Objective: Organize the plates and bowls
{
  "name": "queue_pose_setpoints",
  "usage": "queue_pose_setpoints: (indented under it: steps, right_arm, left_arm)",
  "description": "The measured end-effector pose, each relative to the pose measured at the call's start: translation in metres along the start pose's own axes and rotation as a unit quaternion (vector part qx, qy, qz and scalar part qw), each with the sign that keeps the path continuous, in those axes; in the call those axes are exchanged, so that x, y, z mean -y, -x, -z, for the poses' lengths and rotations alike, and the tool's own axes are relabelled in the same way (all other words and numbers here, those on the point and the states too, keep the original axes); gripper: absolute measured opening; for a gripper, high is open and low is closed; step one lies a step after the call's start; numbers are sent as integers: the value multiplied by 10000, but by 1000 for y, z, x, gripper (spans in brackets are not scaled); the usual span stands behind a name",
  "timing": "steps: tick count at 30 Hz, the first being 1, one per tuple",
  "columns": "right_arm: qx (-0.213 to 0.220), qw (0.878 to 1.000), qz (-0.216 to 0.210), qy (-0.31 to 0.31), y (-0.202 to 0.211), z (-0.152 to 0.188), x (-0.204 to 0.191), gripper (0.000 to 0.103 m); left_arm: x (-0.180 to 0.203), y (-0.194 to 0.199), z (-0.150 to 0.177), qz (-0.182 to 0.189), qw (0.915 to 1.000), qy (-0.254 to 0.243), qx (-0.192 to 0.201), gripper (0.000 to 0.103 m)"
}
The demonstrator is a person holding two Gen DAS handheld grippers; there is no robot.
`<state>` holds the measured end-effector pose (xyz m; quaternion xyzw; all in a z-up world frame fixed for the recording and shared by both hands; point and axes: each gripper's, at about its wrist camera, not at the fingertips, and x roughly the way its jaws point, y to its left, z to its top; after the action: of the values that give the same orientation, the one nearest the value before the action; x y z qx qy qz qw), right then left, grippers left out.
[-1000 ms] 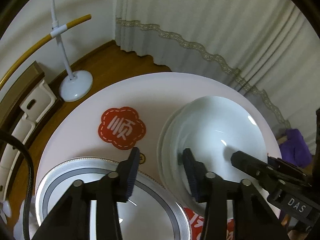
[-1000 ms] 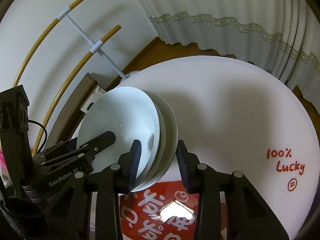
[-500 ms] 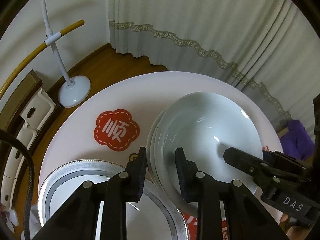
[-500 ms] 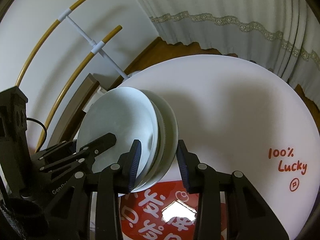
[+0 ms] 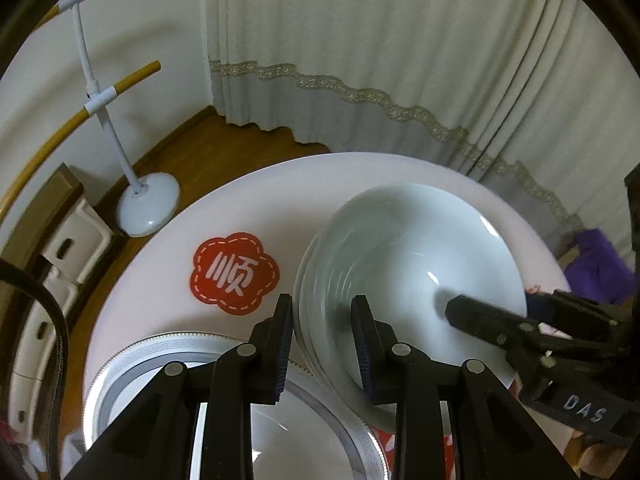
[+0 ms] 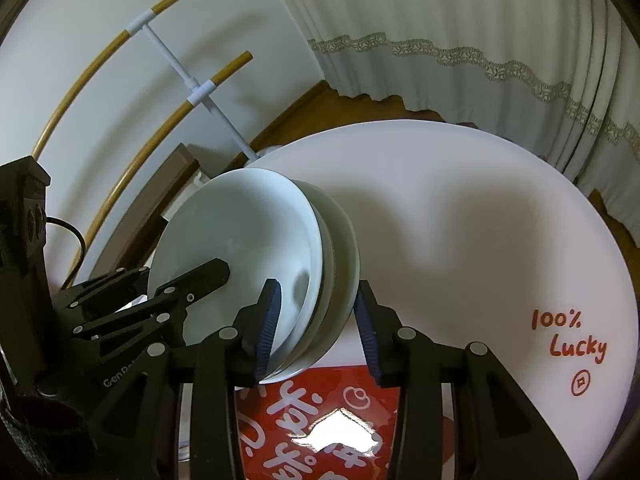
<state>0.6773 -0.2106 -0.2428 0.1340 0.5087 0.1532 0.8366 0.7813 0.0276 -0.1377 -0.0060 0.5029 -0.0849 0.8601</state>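
On the round white table (image 5: 168,264), right of its middle in the left wrist view, sat a stack of pale bowls (image 5: 412,272), nested and tilted up off the tabletop. The left gripper (image 5: 322,340) straddled the stack's near left rim, one pad outside the rims and the other inside the top bowl, pinching them between its narrowly set jaws. The right gripper (image 6: 318,328) held the opposite side: its left pad lay inside the top bowl and its right pad stood against the outside of the lowest rim, jaws closed on the stack (image 6: 256,256). Just near and left of the bowls lay a grey-banded plate (image 5: 132,364) with a key-pattern border, flat on the table. A red flower-shaped sticker (image 5: 234,274) showed between the plate and the far table edge. A red printed mat (image 6: 320,420) lay under the stack's near side, and red lettering (image 6: 568,336) marked the table's right part. Beyond stood a white stand (image 5: 148,204) with wooden rods, and pale curtains (image 5: 400,60) hung at the far side.
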Motion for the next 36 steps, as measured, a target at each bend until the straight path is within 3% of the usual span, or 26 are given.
queue_pose_setpoints:
  steps: [4, 10, 36]
  right_arm:
    - [4, 9998, 151, 147, -1, 2, -7, 37]
    - [48, 9999, 60, 69, 0, 6, -1, 36]
    - [125, 9997, 206, -13, 8, 14, -2, 34]
  left_arm:
    - [-6, -1, -1, 150, 9998, 114, 17, 27]
    - [1, -1, -2, -24, 10000, -35, 10, 26]
    - [0, 2, 8, 89, 9998, 126, 149, 18]
